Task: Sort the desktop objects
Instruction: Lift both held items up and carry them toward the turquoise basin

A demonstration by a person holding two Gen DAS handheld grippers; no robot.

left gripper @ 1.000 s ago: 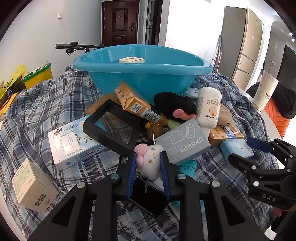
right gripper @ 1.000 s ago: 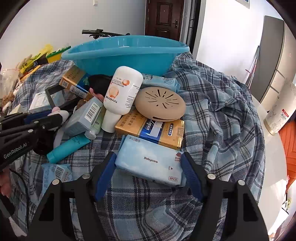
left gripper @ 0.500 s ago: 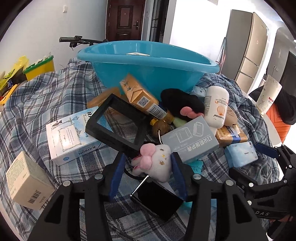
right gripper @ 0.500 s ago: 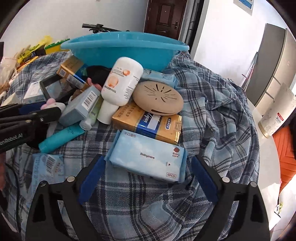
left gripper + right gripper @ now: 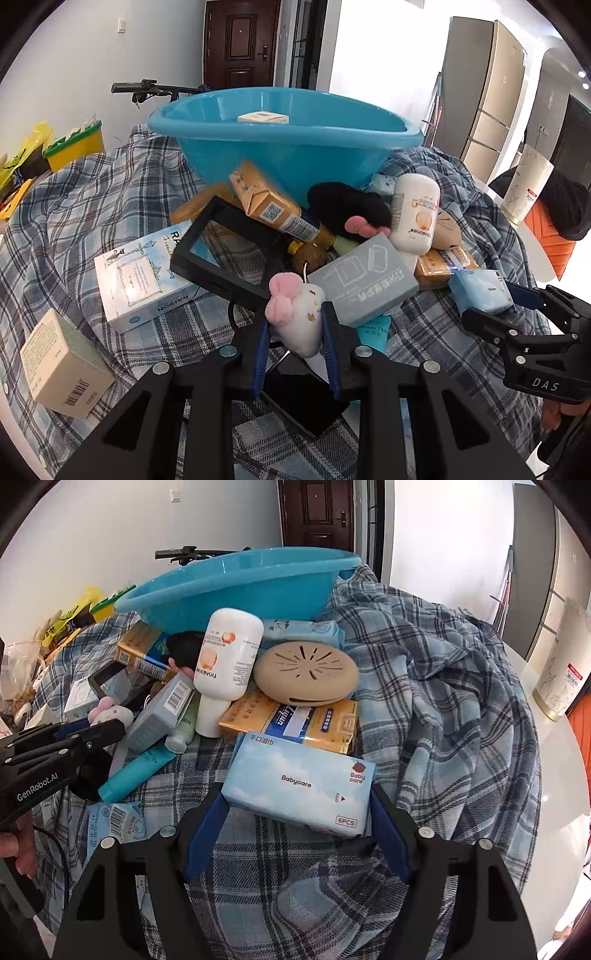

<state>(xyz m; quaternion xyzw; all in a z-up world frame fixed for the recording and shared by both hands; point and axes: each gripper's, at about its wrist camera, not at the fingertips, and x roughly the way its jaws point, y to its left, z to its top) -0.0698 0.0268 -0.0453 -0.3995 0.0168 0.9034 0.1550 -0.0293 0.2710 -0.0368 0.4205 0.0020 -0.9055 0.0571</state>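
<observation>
Left wrist view: my left gripper (image 5: 295,328) is pinching the small white plush toy with pink ears (image 5: 295,314), its jaws having just closed on it, near the front of the plaid-covered table (image 5: 74,206). I am worrying that the toy's metal ring (image 5: 306,271) is snagging the grey rectangular box (image 5: 364,282) and dragging the pile. My right gripper (image 5: 295,812) is bracketing the pale blue soft pack of wipes (image 5: 299,784), jaws just narrowing, contact unclear; a loose hold could drop it short of the big blue plastic basin (image 5: 288,144).

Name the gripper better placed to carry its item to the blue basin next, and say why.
Left. The left gripper is shut on the plush toy; the right gripper, jaws just closing, only straddles the wipes pack.
</observation>
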